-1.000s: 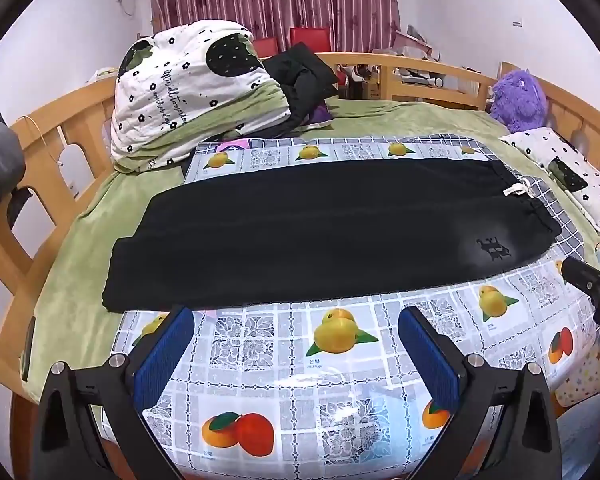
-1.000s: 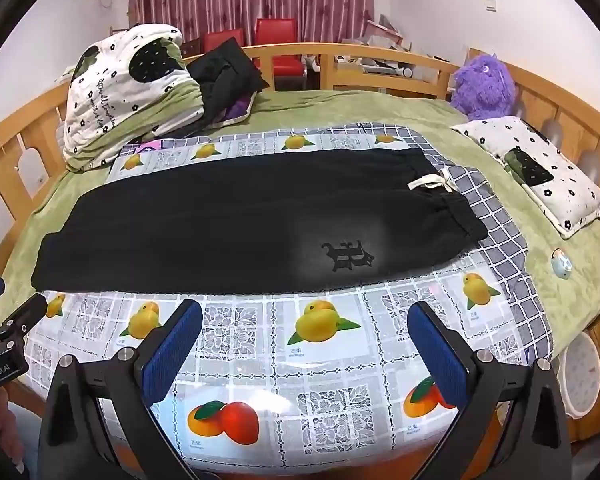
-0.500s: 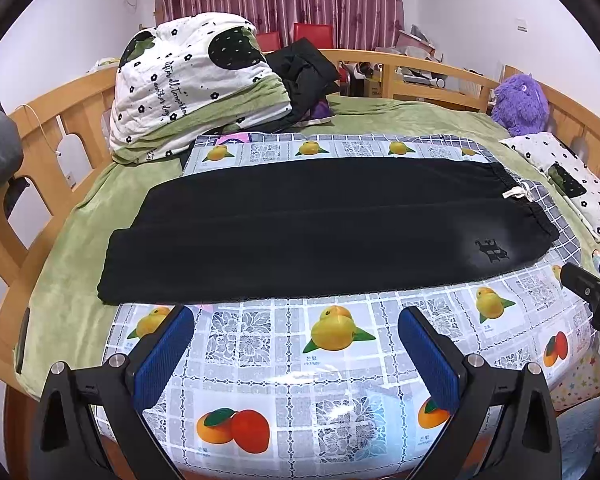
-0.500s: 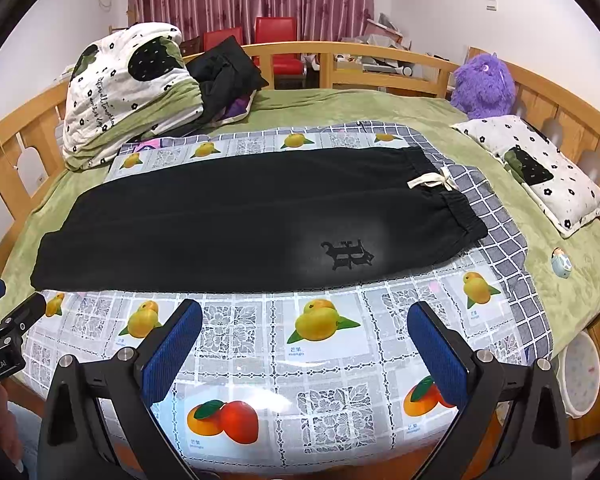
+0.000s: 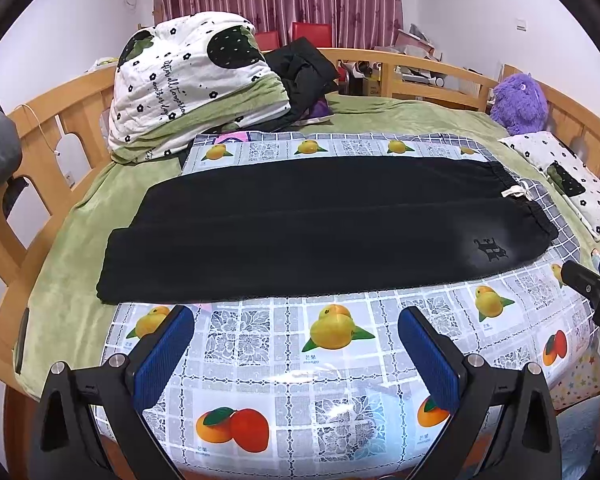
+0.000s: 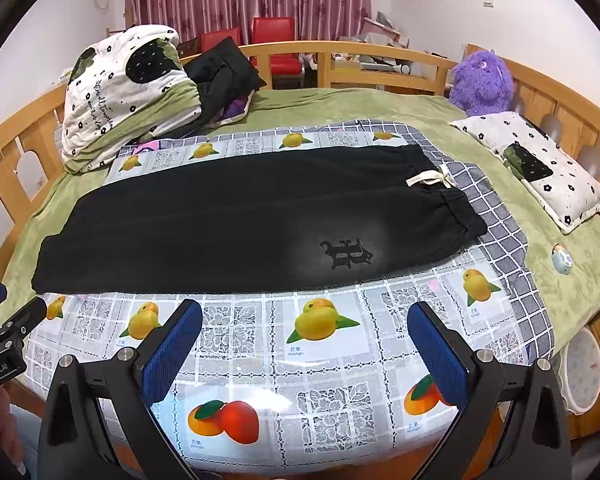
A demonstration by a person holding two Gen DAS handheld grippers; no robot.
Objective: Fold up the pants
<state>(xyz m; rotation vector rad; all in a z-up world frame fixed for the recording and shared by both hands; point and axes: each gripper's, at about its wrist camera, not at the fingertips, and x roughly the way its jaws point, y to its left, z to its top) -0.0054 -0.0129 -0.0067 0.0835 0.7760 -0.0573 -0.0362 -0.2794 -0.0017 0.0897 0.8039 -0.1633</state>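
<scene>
Black pants (image 5: 308,228) lie flat, folded lengthwise, across a fruit-print plastic cloth (image 5: 292,364) on the bed. The waistband with a white drawstring (image 6: 430,179) is at the right and the leg cuffs are at the left. They also show in the right wrist view (image 6: 240,224). My left gripper (image 5: 296,322) is open and empty, held above the cloth short of the pants' near edge. My right gripper (image 6: 305,314) is open and empty, likewise near the front edge, below the logo (image 6: 346,254).
A folded white and green quilt (image 5: 192,80) and dark clothes (image 5: 300,76) lie at the back left. A purple plush toy (image 6: 480,82) and a floral pillow (image 6: 540,168) are at the right. A wooden rail (image 6: 340,50) surrounds the bed. A white bin (image 6: 584,372) stands beside it.
Both grippers have drifted slightly; the left view has shifted a little so the pants sit higher in it. Pants and jaws are unchanged.
</scene>
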